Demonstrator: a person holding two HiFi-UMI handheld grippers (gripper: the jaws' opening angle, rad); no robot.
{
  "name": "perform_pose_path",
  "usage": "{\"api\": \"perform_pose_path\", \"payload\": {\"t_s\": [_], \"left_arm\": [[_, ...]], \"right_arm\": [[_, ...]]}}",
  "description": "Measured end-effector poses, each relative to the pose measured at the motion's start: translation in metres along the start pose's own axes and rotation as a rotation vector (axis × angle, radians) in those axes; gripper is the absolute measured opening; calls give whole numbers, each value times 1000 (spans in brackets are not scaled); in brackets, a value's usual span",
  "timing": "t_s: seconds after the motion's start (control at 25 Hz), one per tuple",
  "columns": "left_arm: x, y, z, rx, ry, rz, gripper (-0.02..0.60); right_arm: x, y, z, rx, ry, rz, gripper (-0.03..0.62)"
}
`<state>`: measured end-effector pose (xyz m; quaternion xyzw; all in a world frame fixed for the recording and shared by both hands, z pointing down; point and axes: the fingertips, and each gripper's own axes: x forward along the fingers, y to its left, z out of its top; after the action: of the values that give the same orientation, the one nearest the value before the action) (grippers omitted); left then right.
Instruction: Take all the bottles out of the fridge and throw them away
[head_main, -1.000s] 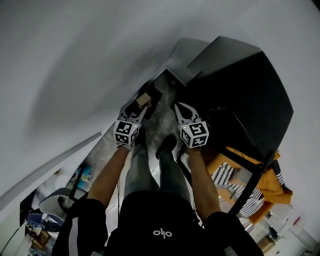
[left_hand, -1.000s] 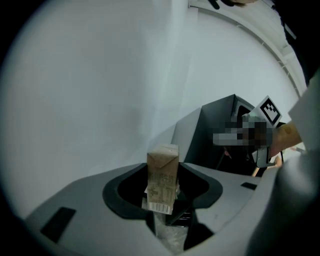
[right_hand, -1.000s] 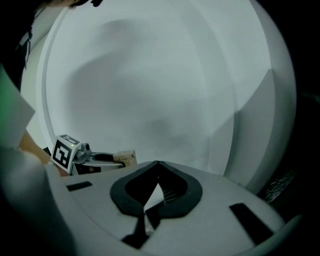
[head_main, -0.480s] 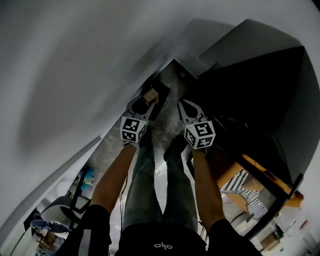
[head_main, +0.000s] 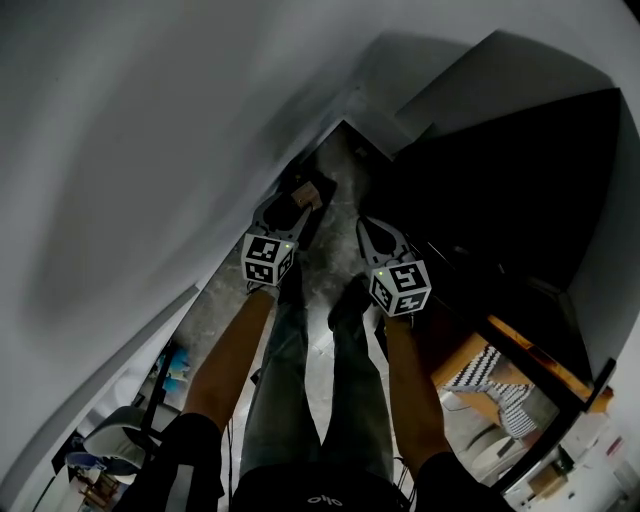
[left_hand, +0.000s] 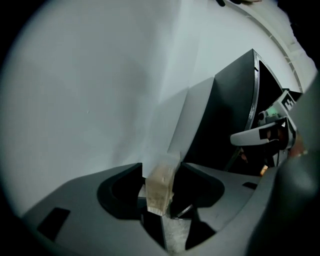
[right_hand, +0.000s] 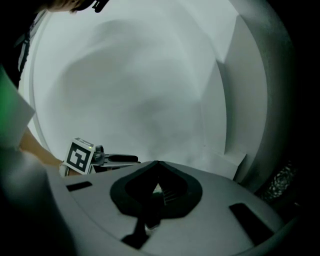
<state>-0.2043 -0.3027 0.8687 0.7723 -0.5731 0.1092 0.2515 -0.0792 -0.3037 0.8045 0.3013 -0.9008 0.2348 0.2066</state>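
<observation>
The small tan container (left_hand: 160, 186) sat clamped between the jaws of your left gripper (head_main: 297, 203), above the speckled floor (head_main: 332, 245). Your right gripper (right_hand: 157, 163) hung just beside it, jaws pressed together on nothing. A white wall (head_main: 150, 150) stood alongside.

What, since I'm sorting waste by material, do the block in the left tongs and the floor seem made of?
The tan block looks pale, matte and faintly translucent: perhaps plastic, possibly card; the look leaves it open. The floor is grey and speckled with a sheen: probably terrazzo or polished stone.
</observation>
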Motion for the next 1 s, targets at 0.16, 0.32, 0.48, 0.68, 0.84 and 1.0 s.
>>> {"api": "perform_pose_path", "payload": {"t_s": [0.16, 0.32, 0.48, 0.68, 0.84, 1.0], "left_arm": [[-6, 4, -1, 4, 10, 8, 227], [-24, 0, 7, 24, 9, 10, 225], [-52, -17, 27, 48, 8, -24, 196], [-99, -46, 82, 49, -10, -84, 110], [-135, -76, 128, 60, -38, -142, 22], [-165, -111, 180, 71, -87, -227, 8]], "right_arm": [[-6, 1, 1, 3, 0, -7, 9], [-15, 4, 5, 10, 4, -21, 9], [-34, 16, 22, 7, -1, -42, 9], [-78, 45, 61, 33, -40, -91, 9], [-118, 72, 97, 60, -97, -142, 9], [-152, 96, 133, 66, -170, -188, 9]]}}
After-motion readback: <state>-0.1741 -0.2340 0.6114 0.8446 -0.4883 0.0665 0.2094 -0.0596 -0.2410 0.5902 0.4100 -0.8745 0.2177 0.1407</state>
